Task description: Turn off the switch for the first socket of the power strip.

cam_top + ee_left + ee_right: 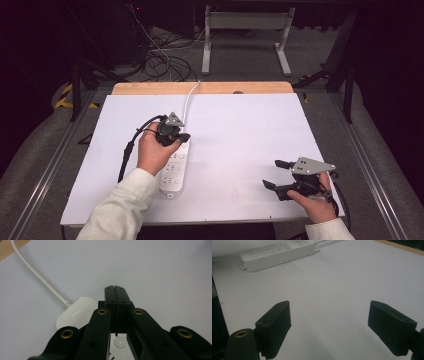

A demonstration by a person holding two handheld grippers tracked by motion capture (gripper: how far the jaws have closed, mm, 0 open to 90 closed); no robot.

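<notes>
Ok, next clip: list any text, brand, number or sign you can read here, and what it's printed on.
"deli": faint embossed brand on the cord end of the white power strip, seen in the left gripper view; small, so the reading is tentative.
Any marks beside the sockets on the strip in the high view and right gripper view are too small to read.
No other text is legible.

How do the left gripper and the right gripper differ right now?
The left gripper has its jaws shut together with nothing between them; the right gripper has its jaws wide apart. The left is over the white power strip; the right is over bare white board. Both are hand-held and black.
</notes>
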